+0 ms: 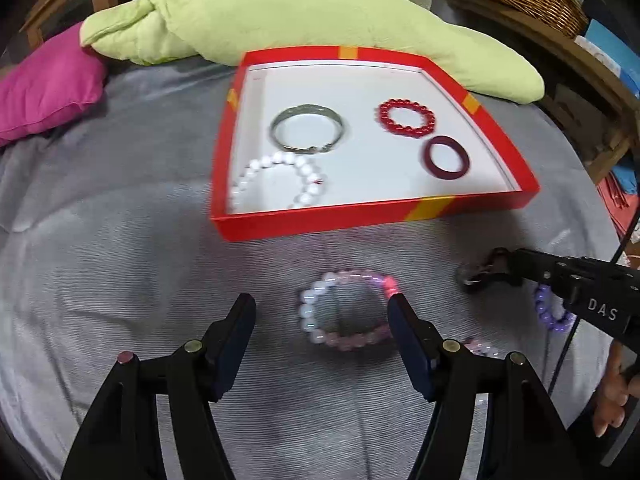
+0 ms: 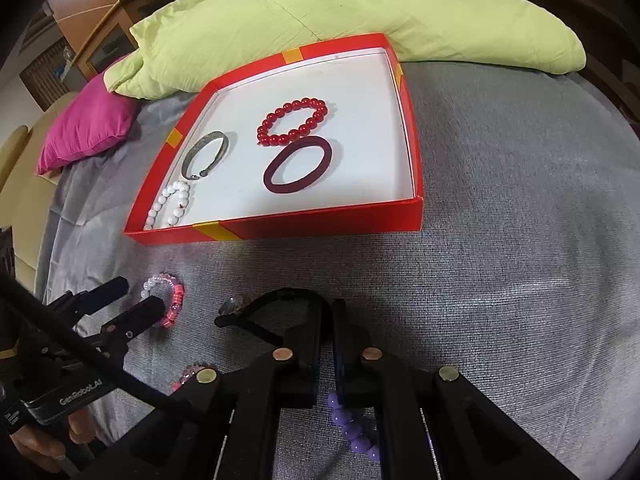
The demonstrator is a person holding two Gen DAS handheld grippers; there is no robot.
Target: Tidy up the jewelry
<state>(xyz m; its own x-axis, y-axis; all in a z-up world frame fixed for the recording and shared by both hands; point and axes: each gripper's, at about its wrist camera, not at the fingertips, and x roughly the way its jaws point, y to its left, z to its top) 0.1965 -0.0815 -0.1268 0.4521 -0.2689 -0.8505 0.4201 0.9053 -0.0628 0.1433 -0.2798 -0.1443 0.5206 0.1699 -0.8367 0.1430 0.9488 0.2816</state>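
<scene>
Four pieces are already laid in the red box (image 1: 360, 220). A pink-and-white bead bracelet (image 1: 344, 308), still on the grey bedspread (image 1: 120, 240), is approached by the spread left gripper (image 1: 322, 312); a dark ring (image 2: 236, 305) is pinched by the closed right gripper (image 2: 244, 314); a purple bracelet (image 2: 352, 428) remains.

Even indoor light, mild motion blur, dark fisheye-warped corners.

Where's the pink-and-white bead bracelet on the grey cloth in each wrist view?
Left wrist: pink-and-white bead bracelet sits low centre, between the open fingers of the left gripper.
Right wrist: same bracelet lies lower left, by the left gripper's tips.
Shared landmark: the red box, just beyond the bracelet in both views.
</scene>
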